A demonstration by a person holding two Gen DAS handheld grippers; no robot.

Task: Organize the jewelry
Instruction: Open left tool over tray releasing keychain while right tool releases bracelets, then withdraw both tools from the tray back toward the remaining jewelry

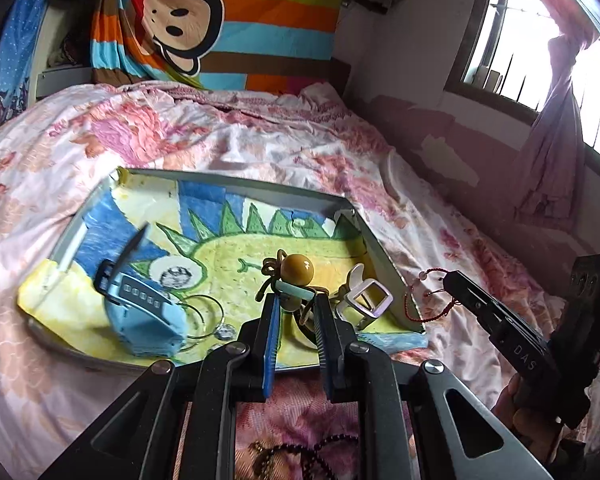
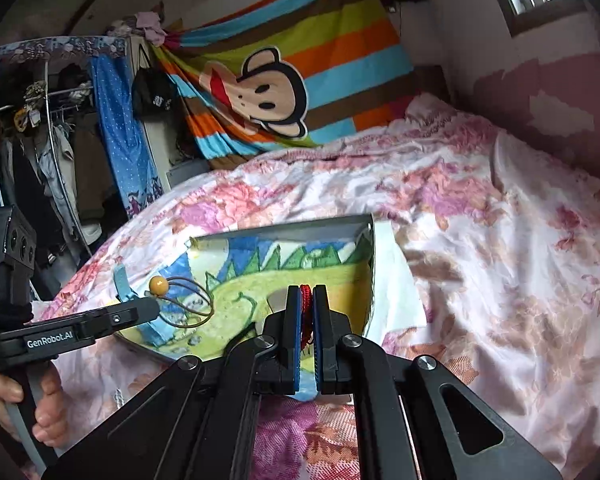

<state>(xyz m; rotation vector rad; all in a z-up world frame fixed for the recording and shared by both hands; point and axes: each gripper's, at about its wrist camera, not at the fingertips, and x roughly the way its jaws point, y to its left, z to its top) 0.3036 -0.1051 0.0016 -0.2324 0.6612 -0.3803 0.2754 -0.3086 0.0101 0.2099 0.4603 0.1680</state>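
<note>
A grey tray (image 1: pixel 384 258) lined with a child's dragon drawing lies on the bed. My left gripper (image 1: pixel 297 300) is shut on a brown cord necklace with a yellow bead (image 1: pixel 297 270), held just above the tray; the bead also shows in the right wrist view (image 2: pixel 158 285). My right gripper (image 2: pixel 307 294) is shut on a red string bracelet (image 2: pixel 306 300), which hangs from its tips at the tray's right edge in the left wrist view (image 1: pixel 430 294). In the tray lie a blue watch (image 1: pixel 140 312), thin hoop rings (image 1: pixel 204 316) and a white buckle piece (image 1: pixel 370 298).
The tray (image 2: pixel 364 222) sits on a rumpled floral quilt (image 1: pixel 220 132). A dark bead string (image 1: pixel 300 450) lies on the quilt below my left gripper. A striped monkey blanket (image 2: pixel 284 80) hangs behind; a wardrobe (image 2: pixel 52 152) stands at left, a window (image 1: pixel 540 32) at right.
</note>
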